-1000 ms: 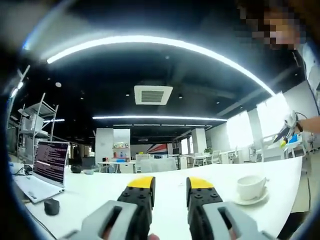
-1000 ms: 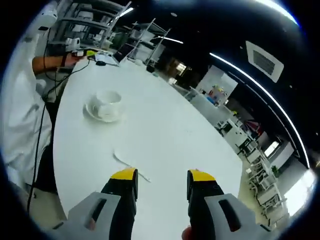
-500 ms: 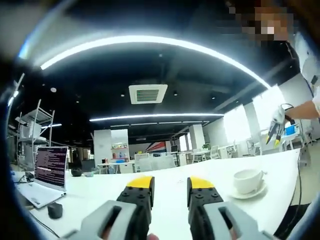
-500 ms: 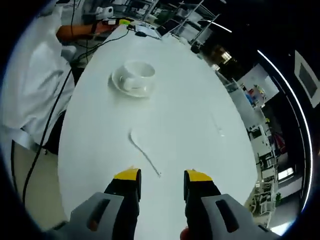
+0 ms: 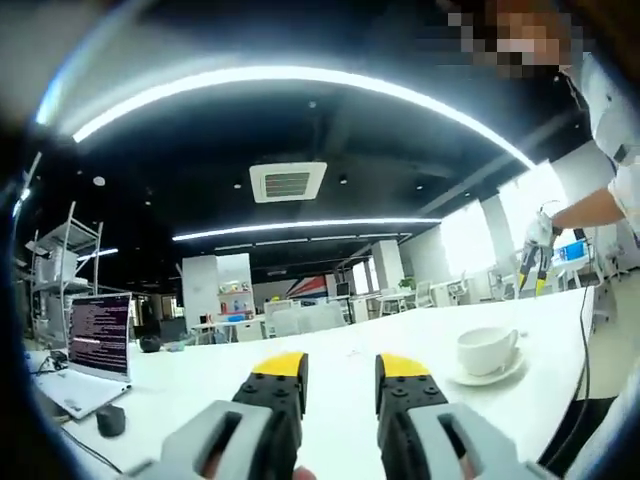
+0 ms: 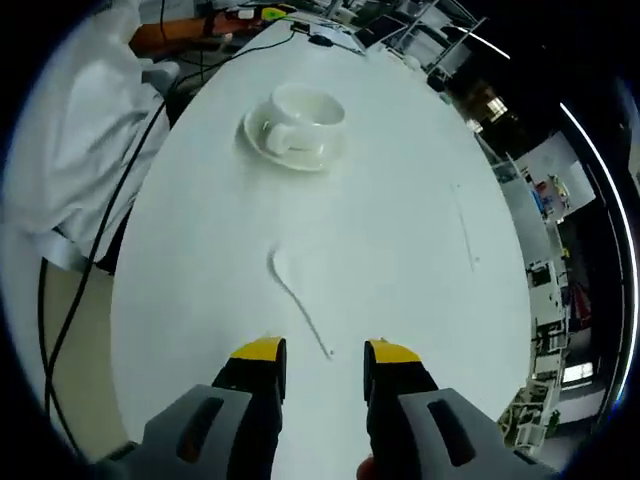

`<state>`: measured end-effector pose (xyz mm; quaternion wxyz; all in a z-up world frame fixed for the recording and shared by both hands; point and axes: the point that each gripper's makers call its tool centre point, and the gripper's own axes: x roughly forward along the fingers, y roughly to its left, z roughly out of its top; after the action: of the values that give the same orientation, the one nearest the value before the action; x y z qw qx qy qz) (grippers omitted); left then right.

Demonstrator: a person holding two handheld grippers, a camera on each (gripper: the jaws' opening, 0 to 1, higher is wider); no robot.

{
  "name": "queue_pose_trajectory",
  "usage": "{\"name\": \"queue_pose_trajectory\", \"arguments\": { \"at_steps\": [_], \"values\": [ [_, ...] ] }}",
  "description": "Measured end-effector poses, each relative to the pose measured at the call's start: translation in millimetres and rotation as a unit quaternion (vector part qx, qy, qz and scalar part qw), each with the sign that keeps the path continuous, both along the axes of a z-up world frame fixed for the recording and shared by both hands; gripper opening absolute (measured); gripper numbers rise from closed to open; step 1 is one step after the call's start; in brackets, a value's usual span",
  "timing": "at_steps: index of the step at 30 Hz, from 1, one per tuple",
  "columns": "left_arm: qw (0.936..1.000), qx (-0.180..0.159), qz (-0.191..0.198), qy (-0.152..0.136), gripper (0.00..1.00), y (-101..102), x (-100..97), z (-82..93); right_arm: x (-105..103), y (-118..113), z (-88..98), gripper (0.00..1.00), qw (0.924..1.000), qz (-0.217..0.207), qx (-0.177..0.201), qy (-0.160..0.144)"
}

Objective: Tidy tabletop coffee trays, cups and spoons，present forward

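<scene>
The thin white spoon (image 6: pixel 297 300) is lying flat on the glossy white tabletop (image 6: pixel 400 200), bowl end pointing toward the saucer and handle tip ending just ahead of and between the right gripper's (image 6: pixel 326 350) yellow-tipped jaws, which are held a modest gap apart with nothing in them. My worry: a spoon that slim and flat on a slick surface gives the jaws almost no edge to bite, so it'll probably skid or spin away if they close at an angle, and a pinch at the very tip could let it swing and drop. Further up sits the white ceramic coffee cup (image 6: pixel 305 108) on its round white saucer (image 6: pixel 290 150), well apart from the spoon; the cup looks empty from here, though the inside is hard to be sure of. The left gripper (image 5: pixel 340 366) hangs low over the table, jaws parted about the same, holding nothing, with the cup off to its right and an open laptop (image 5: pixel 88 350) far left.
</scene>
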<state>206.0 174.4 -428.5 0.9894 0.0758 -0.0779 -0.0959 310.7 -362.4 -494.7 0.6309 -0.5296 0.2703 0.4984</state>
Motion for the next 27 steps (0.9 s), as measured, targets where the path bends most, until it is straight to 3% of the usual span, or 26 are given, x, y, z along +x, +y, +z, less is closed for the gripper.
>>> {"name": "queue_pose_trajectory", "arguments": {
  "at_steps": [11,27],
  "values": [
    [0.9986,0.020,-0.039,0.031,0.30,-13,-6.0,-15.0,2,4,-14.9,0.31,0.9989,0.022,-0.028,0.032],
    [0.9958,0.034,-0.064,0.056,0.30,-26,-9.5,-29.4,14,12,-57.7,0.25,0.9892,0.071,-0.107,0.070]
  ]
}}
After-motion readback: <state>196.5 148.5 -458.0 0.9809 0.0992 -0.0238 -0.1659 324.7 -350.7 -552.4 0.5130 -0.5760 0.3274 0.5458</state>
